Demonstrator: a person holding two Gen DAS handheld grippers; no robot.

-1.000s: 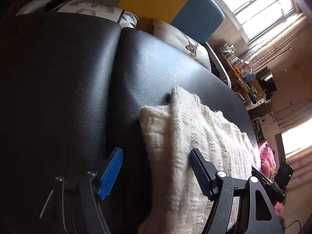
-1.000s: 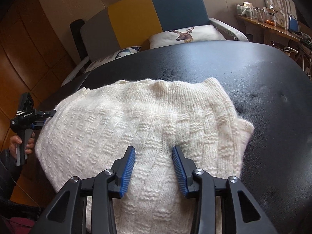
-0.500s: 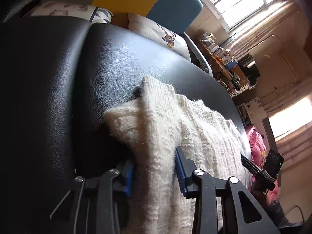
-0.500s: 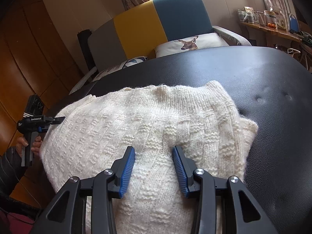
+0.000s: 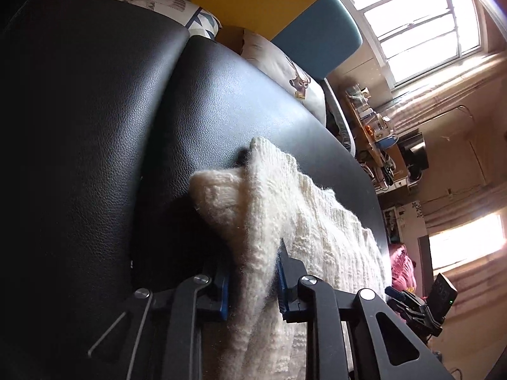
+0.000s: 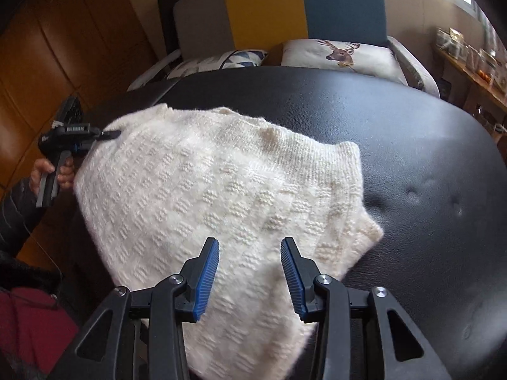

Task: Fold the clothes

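My left claw (image 5: pixel 253 280) pinches the edge of the white sweater (image 6: pixel 218 196). My right claw (image 6: pixel 250 272) hangs wide apart above it, grabbing nothing. The black table (image 6: pixel 412 145) lies under both.

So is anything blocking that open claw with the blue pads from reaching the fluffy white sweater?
Nothing visible. The right gripper hangs open directly over the cream knitted sweater, with no object between its blue pads and the wool. The left gripper is shut on the sweater's edge, off to the side on the black leather surface.
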